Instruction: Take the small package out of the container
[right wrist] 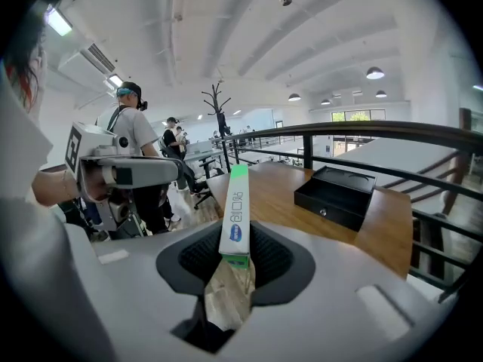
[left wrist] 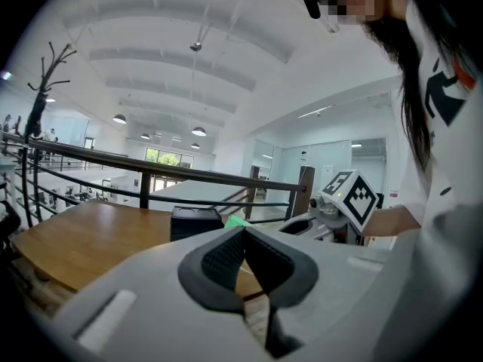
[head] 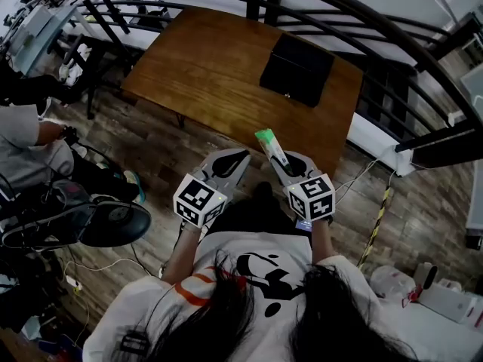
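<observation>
My right gripper [head: 284,164] is shut on a small green-and-white package [head: 270,145], a long narrow box standing up between the jaws over the near table edge. In the right gripper view the package [right wrist: 235,211] sticks out past the dark pads. The black container [head: 296,69] sits closed-looking on the far right of the wooden table [head: 211,74], well ahead of both grippers; the same container [right wrist: 336,194] lies right of the package. My left gripper [head: 230,164] is beside the right one, shut, its pads [left wrist: 226,256] meeting with nothing between them.
A dark metal railing [head: 355,21] curves behind the table. Left of me a person [head: 23,142] sits by a black chair [head: 106,221], with cables on the wood floor. More people [right wrist: 136,138] stand beyond the left gripper [right wrist: 113,170].
</observation>
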A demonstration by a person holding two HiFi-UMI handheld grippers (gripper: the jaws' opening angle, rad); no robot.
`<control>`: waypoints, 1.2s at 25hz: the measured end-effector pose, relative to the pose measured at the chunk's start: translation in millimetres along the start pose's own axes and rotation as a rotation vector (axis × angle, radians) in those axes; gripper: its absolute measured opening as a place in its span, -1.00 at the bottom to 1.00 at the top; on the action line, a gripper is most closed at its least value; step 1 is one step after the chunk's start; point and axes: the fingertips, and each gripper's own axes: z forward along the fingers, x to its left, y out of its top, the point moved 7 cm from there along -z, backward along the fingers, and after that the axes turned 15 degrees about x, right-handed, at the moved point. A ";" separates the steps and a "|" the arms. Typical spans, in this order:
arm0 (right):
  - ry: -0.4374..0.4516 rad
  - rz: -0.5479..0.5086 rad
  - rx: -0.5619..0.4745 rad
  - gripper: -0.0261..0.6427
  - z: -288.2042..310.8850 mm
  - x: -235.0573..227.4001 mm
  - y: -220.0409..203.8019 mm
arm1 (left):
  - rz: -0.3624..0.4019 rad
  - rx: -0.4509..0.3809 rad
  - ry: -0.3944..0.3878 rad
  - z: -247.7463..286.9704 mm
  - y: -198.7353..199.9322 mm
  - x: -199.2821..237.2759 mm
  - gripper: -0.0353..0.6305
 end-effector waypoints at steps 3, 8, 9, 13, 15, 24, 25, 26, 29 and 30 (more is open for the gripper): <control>-0.017 0.013 0.006 -0.56 -4.0 8.4 -5.1 | 0.004 -0.006 -0.031 -1.4 -3.7 -2.8 -0.89; -0.035 0.020 0.005 -0.56 -34.8 4.9 -31.7 | 0.019 -0.005 -0.065 11.2 -5.0 -40.2 -0.89; -0.037 0.023 0.002 -0.56 -37.7 3.8 -35.2 | 0.021 -0.004 -0.067 13.5 -5.1 -44.3 -0.89; -0.036 0.031 -0.004 -0.56 -42.8 -2.2 -46.8 | 0.038 -0.002 -0.066 18.8 -3.8 -55.9 -0.89; -0.030 0.029 -0.009 -0.56 -47.0 -5.9 -50.8 | 0.047 -0.004 -0.055 19.6 -0.5 -62.0 -0.89; 0.009 -0.008 -0.026 -0.56 -90.4 -22.7 -80.8 | 0.032 -0.024 0.028 25.3 10.3 -112.7 -0.89; 0.013 -0.010 -0.024 -0.56 -96.4 -26.1 -87.3 | 0.027 -0.022 0.034 28.5 9.6 -121.7 -0.89; 0.016 -0.010 -0.023 -0.56 -102.5 -29.6 -93.9 | 0.024 -0.018 0.038 32.2 8.7 -131.2 -0.89; 0.031 -0.013 -0.029 -0.56 -121.5 -37.3 -114.4 | 0.017 -0.008 0.044 42.3 3.7 -162.4 -0.89; 0.036 -0.016 -0.030 -0.56 -127.1 -39.1 -121.6 | 0.013 -0.005 0.046 45.1 1.3 -172.7 -0.89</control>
